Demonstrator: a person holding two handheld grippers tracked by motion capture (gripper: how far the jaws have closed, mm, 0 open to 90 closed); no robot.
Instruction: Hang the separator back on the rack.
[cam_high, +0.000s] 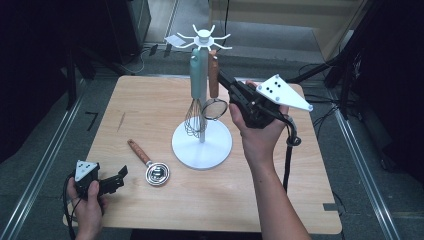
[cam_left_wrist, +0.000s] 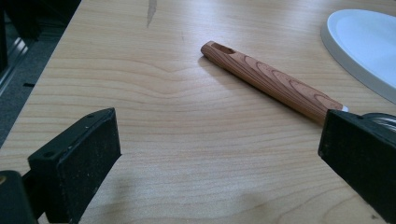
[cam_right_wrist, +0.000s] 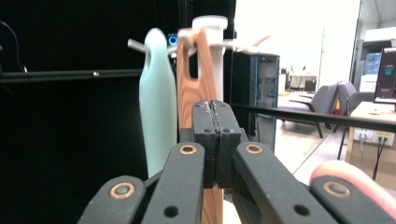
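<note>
Fingers of the right gripper (cam_high: 226, 82), pressed together beside the hanging wooden-handled strainer (cam_high: 214, 85), could knock it off the rack (cam_high: 202, 145); left gripper (cam_high: 121, 174) fingers apart.

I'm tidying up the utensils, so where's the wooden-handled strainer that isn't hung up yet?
In the high view the wooden-handled strainer lies flat on the table, left of the white stand's base and just ahead of the left gripper, which rests near the table's front left corner.

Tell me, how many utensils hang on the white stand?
2: a whisk with a mint handle and a wooden-handled strainer beside it, both on the white stand. Another wooden-handled utensil lies on the table.
</note>
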